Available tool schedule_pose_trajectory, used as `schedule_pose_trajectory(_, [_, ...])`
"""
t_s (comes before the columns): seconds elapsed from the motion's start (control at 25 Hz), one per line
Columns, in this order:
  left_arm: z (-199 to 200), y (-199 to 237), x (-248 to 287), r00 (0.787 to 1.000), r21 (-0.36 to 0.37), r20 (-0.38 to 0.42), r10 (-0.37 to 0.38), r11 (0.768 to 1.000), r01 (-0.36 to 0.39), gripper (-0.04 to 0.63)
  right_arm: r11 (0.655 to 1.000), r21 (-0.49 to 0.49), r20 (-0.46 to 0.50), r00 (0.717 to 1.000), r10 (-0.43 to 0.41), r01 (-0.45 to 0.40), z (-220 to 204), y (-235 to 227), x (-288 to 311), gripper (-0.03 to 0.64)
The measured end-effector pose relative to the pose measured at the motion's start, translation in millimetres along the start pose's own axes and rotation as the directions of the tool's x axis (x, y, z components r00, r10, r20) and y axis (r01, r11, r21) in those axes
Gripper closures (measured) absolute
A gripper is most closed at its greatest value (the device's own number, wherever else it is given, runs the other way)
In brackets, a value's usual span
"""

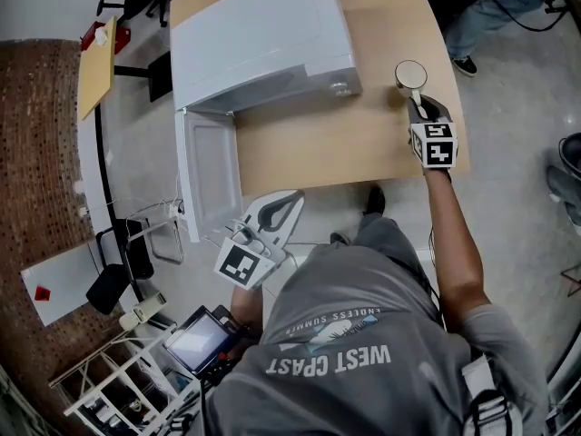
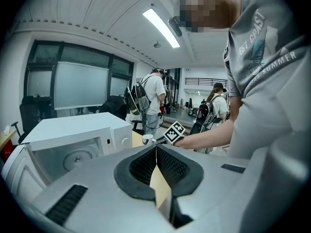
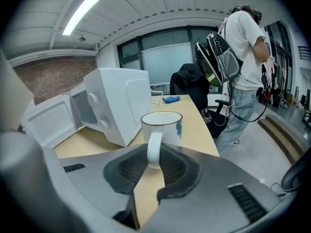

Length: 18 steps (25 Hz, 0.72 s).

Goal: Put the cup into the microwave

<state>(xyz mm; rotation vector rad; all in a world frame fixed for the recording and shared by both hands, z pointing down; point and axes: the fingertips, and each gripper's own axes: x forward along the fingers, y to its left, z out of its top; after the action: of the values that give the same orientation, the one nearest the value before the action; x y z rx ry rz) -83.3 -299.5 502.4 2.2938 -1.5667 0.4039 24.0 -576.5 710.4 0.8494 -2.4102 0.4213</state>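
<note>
White cup [image 1: 410,74] upright, perhaps raised; white microwave [image 1: 263,39] nearby stands open.

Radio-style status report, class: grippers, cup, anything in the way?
Right gripper shut on cup handle. Left gripper shut, empty. Microwave door open; nothing blocking.

The white round cup [image 3: 162,125] looks glossy ceramic; the boxy white microwave [image 1: 263,39] smooth painted metal; the pale wooden desk [image 1: 336,143] matt.

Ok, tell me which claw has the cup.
The right claw: it is closed on the handle of the white cup beside the microwave. The left claw is shut on nothing, off the table.
</note>
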Motion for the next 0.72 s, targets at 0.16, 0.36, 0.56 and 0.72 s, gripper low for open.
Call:
schedule_pose_trajectory(0.16, [5.9, -9.6, -9.4, 1.000, 0.017, 0.029, -0.003, 1.000, 0.003, 0.575, 1.000, -0.008, 0.036, 0.999, 0.009, -0.008, 14.9, 6.5, -26.7, 0.540])
schedule_pose_trajectory(0.36, [10.7, -14.3, -24.0, 0.998, 0.031, 0.066, -0.007, 1.000, 0.005, 0.575, 1.000, -0.021, 0.077, 0.997, 0.023, -0.021, 35.2, 20.1, -61.0, 0.541])
schedule_pose_trajectory(0.56, [14.9, -12.6, -42.5, 0.995, 0.043, 0.102, -0.012, 0.999, 0.008, 0.574, 0.999, -0.022, 0.121, 0.992, 0.040, -0.038, 54.7, 42.3, -92.4, 0.541])
schedule_pose_trajectory(0.72, [18.2, -9.4, -57.0, 0.991, 0.046, 0.132, -0.014, 0.999, 0.008, 0.574, 0.998, -0.035, 0.149, 0.987, 0.064, -0.059, 71.3, 64.5, -114.8, 0.541])
